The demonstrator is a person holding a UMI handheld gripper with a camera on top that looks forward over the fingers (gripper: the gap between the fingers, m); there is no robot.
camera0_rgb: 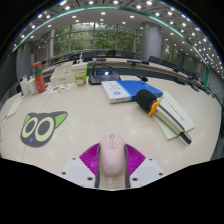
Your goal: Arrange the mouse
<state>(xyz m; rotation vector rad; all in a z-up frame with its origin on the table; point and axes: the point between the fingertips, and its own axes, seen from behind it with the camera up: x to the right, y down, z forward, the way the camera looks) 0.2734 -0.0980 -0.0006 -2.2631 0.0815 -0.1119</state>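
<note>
A pale pink computer mouse [111, 158] sits between my two fingers, its nose pointing away from me over the light table [85, 125]. My gripper [112, 165] is shut on the mouse: the magenta pads [90, 157] press on both of its sides. The mouse's rear end is hidden low between the fingers. Whether it rests on the table or is held just above it, I cannot tell.
A mat with an owl-like face [43, 126] lies to the left ahead. A blue and white book [128, 91] and a black and yellow tool [152, 104] on papers lie ahead to the right. Bottles [38, 78] and boxes stand at the far left.
</note>
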